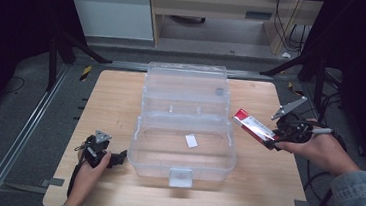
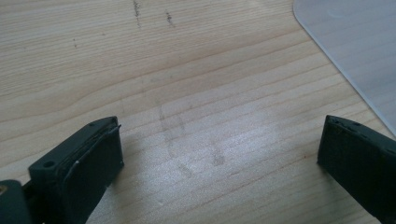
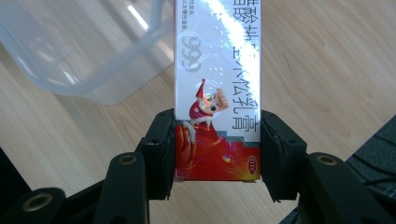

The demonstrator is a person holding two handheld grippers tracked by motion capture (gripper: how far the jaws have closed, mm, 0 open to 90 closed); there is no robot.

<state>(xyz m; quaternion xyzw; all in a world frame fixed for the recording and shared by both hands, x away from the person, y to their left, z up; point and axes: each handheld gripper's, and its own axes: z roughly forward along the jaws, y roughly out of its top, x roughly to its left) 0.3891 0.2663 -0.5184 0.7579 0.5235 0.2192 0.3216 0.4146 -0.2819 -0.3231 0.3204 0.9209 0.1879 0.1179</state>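
A red and white carton with a cartoon figure on it hangs in the air at the right rim of the clear plastic box. My right gripper is shut on the carton's red end, one pad on each long side. The box stands in the middle of the table with its lid tipped back; a small white piece lies on its floor. Low over bare wood left of the box, my left gripper is open, its pads wide apart with nothing between them.
The wooden table ends at a grey floor with metal rails on the left. A box corner shows at the upper right of the left gripper view. Cables trail off the table's right side.
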